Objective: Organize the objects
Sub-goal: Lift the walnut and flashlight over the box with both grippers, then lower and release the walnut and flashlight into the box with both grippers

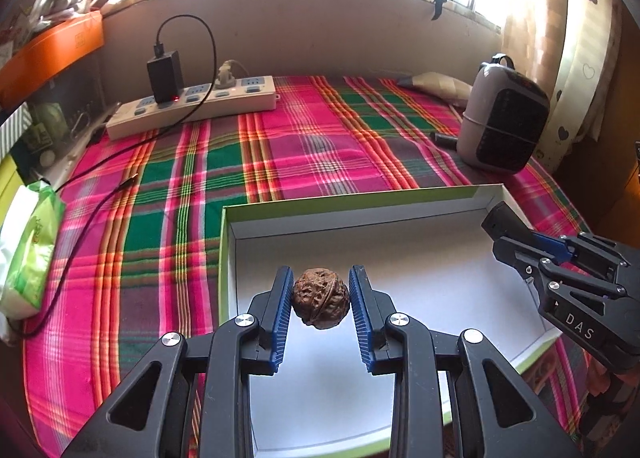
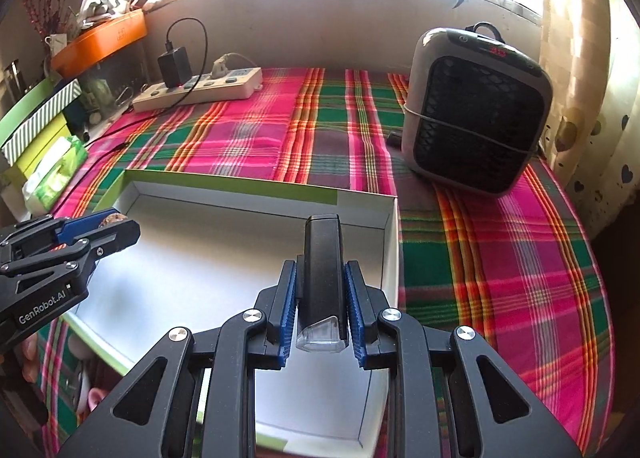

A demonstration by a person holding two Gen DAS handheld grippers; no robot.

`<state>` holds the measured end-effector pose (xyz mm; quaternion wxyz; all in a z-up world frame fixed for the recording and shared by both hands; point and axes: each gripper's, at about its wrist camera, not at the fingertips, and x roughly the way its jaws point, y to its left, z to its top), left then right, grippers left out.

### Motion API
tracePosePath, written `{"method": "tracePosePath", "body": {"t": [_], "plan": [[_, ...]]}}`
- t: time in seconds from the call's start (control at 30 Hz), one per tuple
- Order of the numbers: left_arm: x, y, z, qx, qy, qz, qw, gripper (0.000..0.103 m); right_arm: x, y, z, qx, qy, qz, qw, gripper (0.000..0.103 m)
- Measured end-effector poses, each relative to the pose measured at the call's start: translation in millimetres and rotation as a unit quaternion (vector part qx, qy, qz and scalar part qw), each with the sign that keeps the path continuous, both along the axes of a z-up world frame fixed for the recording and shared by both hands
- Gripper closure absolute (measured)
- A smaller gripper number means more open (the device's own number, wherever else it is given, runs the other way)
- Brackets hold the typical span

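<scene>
**Walnut and black device held over the white box**

Walnut (image 1: 321, 297) sits clamped between the blue pads of the left gripper (image 1: 321, 308), low in the centre of the left wrist view, above the white floor of the open green-edged box (image 1: 400, 214). The right gripper (image 2: 320, 308) is closed narrowly on a slim black device (image 2: 322, 278) with a clear end, reaching forward over the box's right side. In the left wrist view that gripper enters from the right edge, angled toward the upper left. The box rests on a plaid cloth (image 1: 280, 146). A power strip (image 1: 192, 106) lies upper left, a grey heater (image 2: 476, 114) upper right.
</scene>
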<state>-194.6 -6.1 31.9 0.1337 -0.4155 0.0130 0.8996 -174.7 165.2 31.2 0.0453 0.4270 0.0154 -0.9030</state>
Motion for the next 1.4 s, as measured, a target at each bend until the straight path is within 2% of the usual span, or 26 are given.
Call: {"method": "tracePosePath", "body": {"t": [0.63, 1.4], "plan": [[-14, 2, -12, -0.008, -0.016, -0.003, 0.9998, 0.076, -11, -3, -10, 0.022, -0.005, 0.002, 1.000, 0.078], [-14, 3, -13, -0.016, -0.014, -0.006, 0.9998, 0.076, -13, -7, -14, 0.015, -0.009, 0.006, 1.000, 0.078]]}}
